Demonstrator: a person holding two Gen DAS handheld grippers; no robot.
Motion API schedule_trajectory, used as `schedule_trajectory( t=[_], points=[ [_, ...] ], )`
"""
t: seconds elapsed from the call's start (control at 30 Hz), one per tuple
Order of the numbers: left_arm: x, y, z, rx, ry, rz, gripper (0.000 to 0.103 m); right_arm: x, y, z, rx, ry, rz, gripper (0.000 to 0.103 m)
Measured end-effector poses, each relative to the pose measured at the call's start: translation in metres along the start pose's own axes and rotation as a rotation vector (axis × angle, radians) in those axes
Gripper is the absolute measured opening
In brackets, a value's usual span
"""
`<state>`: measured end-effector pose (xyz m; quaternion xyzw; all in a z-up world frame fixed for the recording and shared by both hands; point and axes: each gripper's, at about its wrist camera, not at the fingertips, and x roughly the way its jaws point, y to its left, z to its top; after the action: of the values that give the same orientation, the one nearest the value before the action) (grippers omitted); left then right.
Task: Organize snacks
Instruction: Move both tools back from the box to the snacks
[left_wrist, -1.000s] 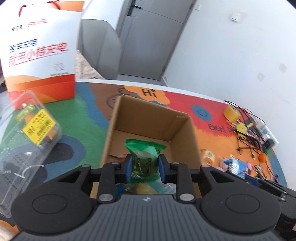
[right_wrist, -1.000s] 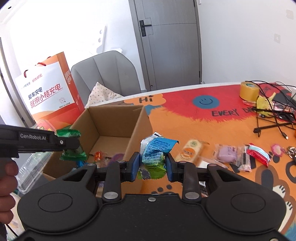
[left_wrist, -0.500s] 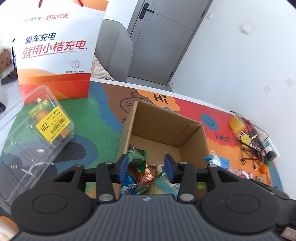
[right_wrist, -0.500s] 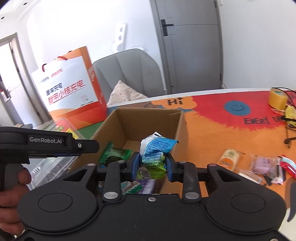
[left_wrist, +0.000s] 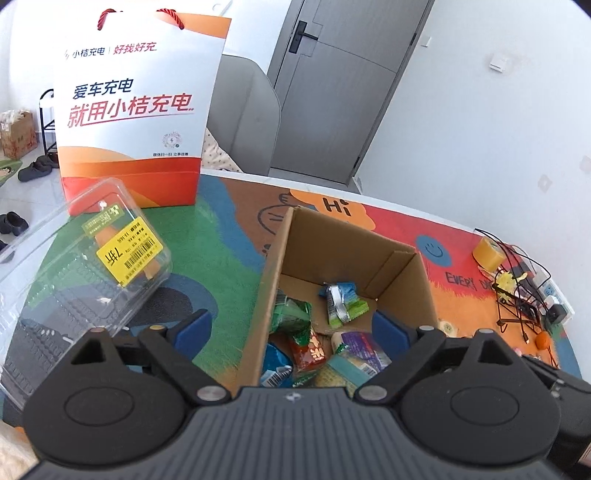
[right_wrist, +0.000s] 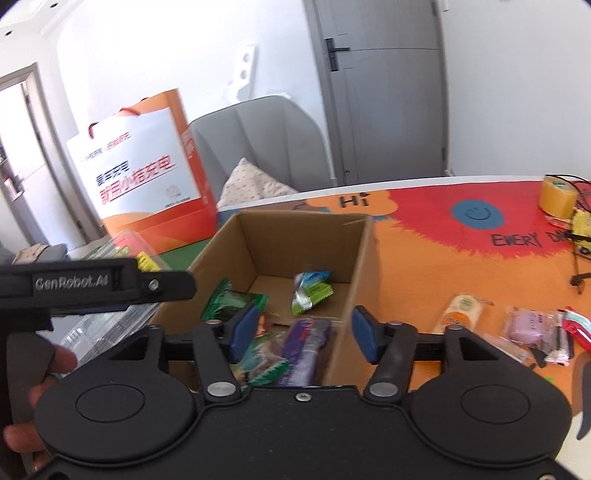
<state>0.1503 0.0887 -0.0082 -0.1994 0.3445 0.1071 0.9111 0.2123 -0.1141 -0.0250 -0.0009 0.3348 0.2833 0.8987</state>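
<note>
At upper left, the white-and-orange paper gift bag (left_wrist: 140, 107) reads "爱车充电" and "就用小桔充电". The colourful printed table mat (left_wrist: 229, 236) says "Hi" and "EVERY D…". My left black handheld gripper (right_wrist: 96, 284) bears "GenRobot.AI". The clear plastic clamshell box (left_wrist: 81, 273) carries a yellow "7折" sticker.

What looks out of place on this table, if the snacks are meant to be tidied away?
A few snack packets lie loose on the mat to the right of the cardboard box, while the others are heaped inside it. A tangle of cables clutters the table's far right edge.

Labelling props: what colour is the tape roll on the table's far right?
Yellow tape roll, clearest in the right wrist view.
</note>
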Motion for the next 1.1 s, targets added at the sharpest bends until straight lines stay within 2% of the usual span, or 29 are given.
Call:
schedule_trajectory(
  t=[0.07,0.2,0.4,0.67,0.87,1.1],
  points=[
    [0.001,0.000,-0.001,-0.009,0.010,-0.006,0.093,-0.004,-0.006,0.001,0.016,-0.017,-0.024,0.067],
    [0.002,-0.008,-0.002,0.011,0.017,-0.007,0.093,-0.011,-0.016,0.001,0.042,-0.036,-0.073,0.085],
    [0.002,-0.022,-0.006,0.046,0.022,-0.024,0.093,-0.026,-0.034,-0.008,0.101,-0.093,-0.150,0.099],
    [0.004,-0.040,-0.007,0.056,0.064,-0.081,0.093,-0.039,-0.062,-0.019,0.143,-0.104,-0.216,0.100],
    [0.005,-0.057,-0.014,0.093,0.070,-0.096,0.093,-0.052,-0.077,-0.025,0.173,-0.110,-0.205,0.103],
    [0.006,-0.079,-0.018,0.147,0.080,-0.137,0.093,-0.064,-0.094,-0.031,0.183,-0.102,-0.243,0.103]
  ],
)
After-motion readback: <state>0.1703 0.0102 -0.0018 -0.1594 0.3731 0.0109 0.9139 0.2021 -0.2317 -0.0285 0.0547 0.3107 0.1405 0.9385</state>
